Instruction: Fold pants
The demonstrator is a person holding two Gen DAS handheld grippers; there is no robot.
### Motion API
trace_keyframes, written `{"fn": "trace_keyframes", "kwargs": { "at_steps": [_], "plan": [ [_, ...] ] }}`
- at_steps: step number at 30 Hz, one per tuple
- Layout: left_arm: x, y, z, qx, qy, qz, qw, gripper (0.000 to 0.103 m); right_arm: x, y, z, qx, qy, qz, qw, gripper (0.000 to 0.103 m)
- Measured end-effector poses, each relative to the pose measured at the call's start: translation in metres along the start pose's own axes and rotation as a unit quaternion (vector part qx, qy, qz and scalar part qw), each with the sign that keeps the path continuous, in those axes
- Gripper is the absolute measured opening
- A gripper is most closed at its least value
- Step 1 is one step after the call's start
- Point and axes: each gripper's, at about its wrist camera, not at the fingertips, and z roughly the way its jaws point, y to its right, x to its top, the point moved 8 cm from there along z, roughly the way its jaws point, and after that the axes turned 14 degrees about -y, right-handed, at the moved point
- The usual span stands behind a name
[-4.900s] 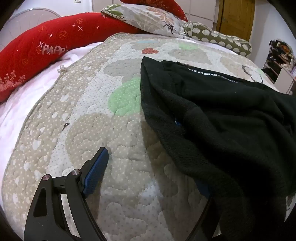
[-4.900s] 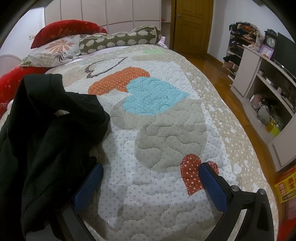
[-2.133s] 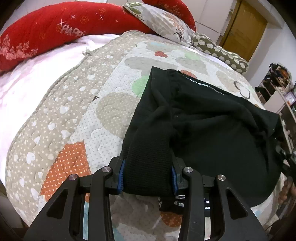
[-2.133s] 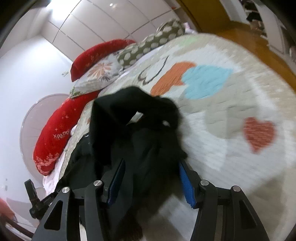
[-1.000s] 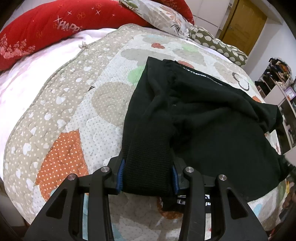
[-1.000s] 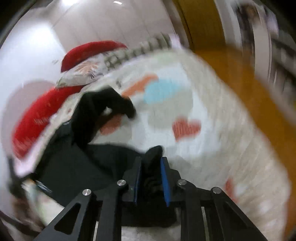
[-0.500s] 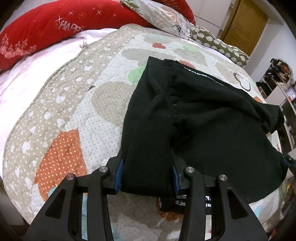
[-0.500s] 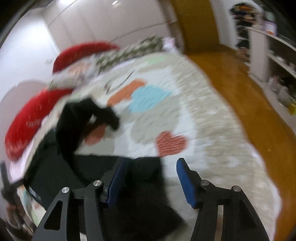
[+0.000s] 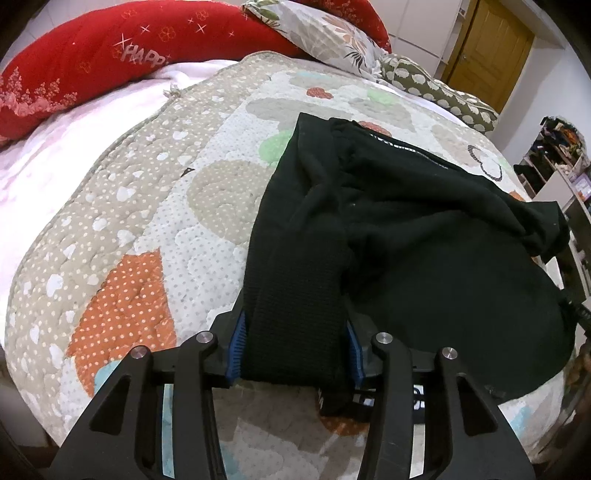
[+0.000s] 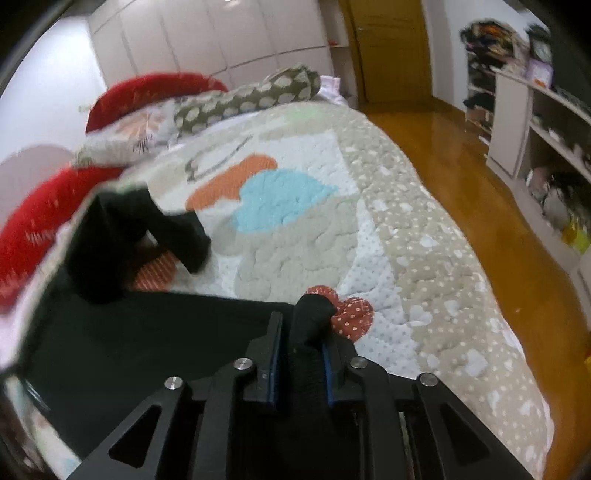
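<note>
Left wrist view: left tool [image 9: 293, 345] at the bottom of frame, its blue pads [image 9: 236, 345] pressed on a thick ribbed band of the black pants [image 9: 424, 258], jaws easing apart with the cloth between them. From there the pants spread up and to the right over the patterned quilt [image 9: 147, 221] on the bed, rumpled, one end bunched at the right edge. Orange patch of quilt just left of the tool. Farther back: white sheet [image 9: 55, 147] at the left, long red cushion [image 9: 92, 55], floral pillow [image 9: 325, 29], spotted bolster [image 9: 443, 96], wooden door [image 9: 491, 48].

Right wrist view, somewhat blurred: right tool [image 10: 301, 363] low centre, jaws closing, a narrow fold of the pants [image 10: 147, 332] pinched between the pads and poking up past the tips. Red heart patch [image 10: 351, 317] just right of the fold. Pants lie flat to the left; a raised hump of cloth beyond. Blue and orange quilt patches farther on, then pillows, wardrobe doors [image 10: 221, 37]. Wood floor [image 10: 461, 155] and shelves [image 10: 535, 129] to the right.
</note>
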Motion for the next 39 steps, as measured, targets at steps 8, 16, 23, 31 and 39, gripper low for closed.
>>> {"fn": "trace_keyframes", "kwargs": {
  "at_steps": [8, 16, 23, 31, 39],
  "plan": [
    [0.012, 0.01, -0.044, -0.013, 0.027, 0.009, 0.9995, 0.044, 0.025, -0.03, -0.045, 0.057, 0.042, -0.002, 0.997, 0.05],
    [0.012, -0.003, -0.067, 0.026, 0.052, 0.01, 0.9982, 0.047, 0.03, -0.084, -0.032, 0.078, 0.014, -0.052, 0.996, 0.05],
    [0.013, -0.008, -0.059, 0.022, 0.045, -0.006, 0.9987, 0.047, -0.004, -0.122, -0.02, 0.114, -0.023, -0.096, 0.989, 0.05],
    [0.004, 0.011, -0.038, 0.009, 0.028, 0.012, 0.9995, 0.047, -0.033, -0.133, -0.002, 0.109, -0.061, -0.118, 0.985, 0.05],
    [0.004, 0.005, -0.004, 0.019, -0.004, 0.018, 0.9996, 0.048, -0.037, -0.138, 0.021, 0.098, -0.097, -0.132, 0.982, 0.051]
  ]
}}
